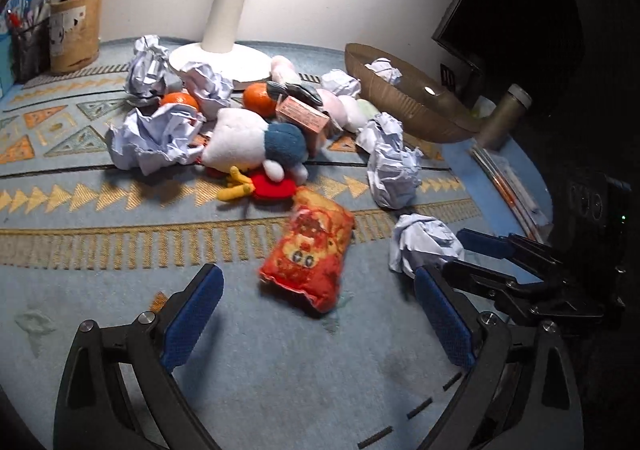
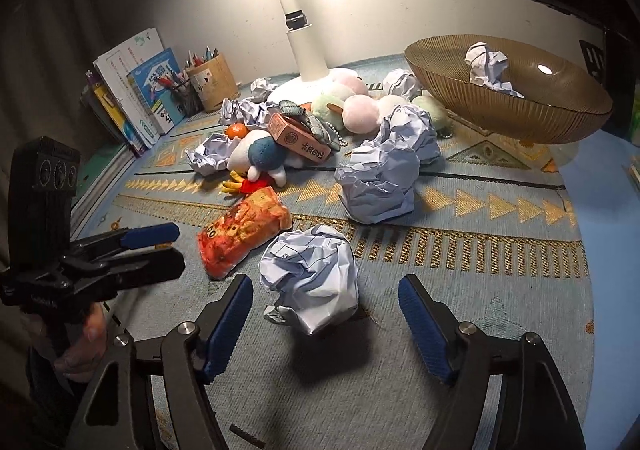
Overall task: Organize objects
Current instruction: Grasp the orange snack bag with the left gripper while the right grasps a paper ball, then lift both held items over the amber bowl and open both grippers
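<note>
Bare mat (image 1: 120, 290) near left; snack packet (image 1: 308, 254), paper ball (image 2: 310, 282) block centre

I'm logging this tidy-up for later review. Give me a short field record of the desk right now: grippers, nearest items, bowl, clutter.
left gripper: open, nothing between its jaws, orange snack bag just ahead
right gripper: open, nearest paper ball lies between its fingers, pads not pressing it
bowl: at right rear, holds one crumpled paper
clutter: paper balls, plush toys, oranges and a small box piled by the lamp base
surface: patterned mat
</note>
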Tool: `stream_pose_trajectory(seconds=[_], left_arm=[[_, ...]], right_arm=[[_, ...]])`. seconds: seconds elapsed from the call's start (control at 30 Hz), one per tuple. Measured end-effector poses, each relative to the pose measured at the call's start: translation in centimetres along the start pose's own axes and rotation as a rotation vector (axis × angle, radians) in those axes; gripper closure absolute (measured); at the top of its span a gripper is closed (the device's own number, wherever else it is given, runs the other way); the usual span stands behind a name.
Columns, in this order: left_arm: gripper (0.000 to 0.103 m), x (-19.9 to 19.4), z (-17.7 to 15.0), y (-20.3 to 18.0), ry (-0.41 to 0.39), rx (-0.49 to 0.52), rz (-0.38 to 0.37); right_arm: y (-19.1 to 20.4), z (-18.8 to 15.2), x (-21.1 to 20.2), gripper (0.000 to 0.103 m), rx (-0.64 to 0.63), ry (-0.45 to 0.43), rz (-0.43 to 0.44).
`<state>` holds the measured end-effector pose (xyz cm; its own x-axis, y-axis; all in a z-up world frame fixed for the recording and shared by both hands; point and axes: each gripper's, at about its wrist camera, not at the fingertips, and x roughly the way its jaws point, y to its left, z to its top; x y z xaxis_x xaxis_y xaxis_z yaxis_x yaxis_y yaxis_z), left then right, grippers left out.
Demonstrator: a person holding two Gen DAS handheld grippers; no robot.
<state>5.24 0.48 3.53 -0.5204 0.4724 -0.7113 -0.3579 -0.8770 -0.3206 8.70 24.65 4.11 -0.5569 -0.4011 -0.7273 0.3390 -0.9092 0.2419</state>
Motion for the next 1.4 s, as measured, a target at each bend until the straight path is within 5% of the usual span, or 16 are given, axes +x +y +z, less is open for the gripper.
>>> stream_pose_trajectory(seconds=[0.23,0.4,0.6,0.87,1.13,1.17,1.27,1.4], left_arm=[[0.019,2.9,1.1,-0.8,0.047,0.126,0.103],[0.032,4.1,1.1,-1.3,0.081,0.14,0.091],[0.061,4.8,1.2,-2.3,0.079,0.163,0.121],[0.075,2.2,0.4,-2.9,-0.007,0.105,0.125],[0.076,2.6,-0.2,-2.8,-0.009,0.073,0.137],[0.073,2.5,-0.2,-2.8,-0.009,0.07,0.142],[0.038,2.8,-0.4,-2.6,0.009,0.058,0.166],[0.039,3.6,-0.5,-3.4,0.04,0.086,0.191]], right_arm=[[1.2,0.3,0.8,0.037,-0.037,-0.005,-0.075],[1.9,0.6,2.2,0.055,-0.079,0.035,-0.111],[0.8,1.3,1.2,0.056,-0.053,-0.004,-0.113],[-1.5,1.8,-0.8,0.056,-0.017,-0.04,-0.168],[-3.5,1.1,0.2,0.053,0.031,0.023,-0.162],[-3.6,1.0,0.2,0.049,0.037,0.026,-0.154],[-3.9,0.7,-0.3,0.034,0.047,0.008,-0.137],[-3.7,0.9,-0.6,0.034,0.038,0.007,-0.129]])
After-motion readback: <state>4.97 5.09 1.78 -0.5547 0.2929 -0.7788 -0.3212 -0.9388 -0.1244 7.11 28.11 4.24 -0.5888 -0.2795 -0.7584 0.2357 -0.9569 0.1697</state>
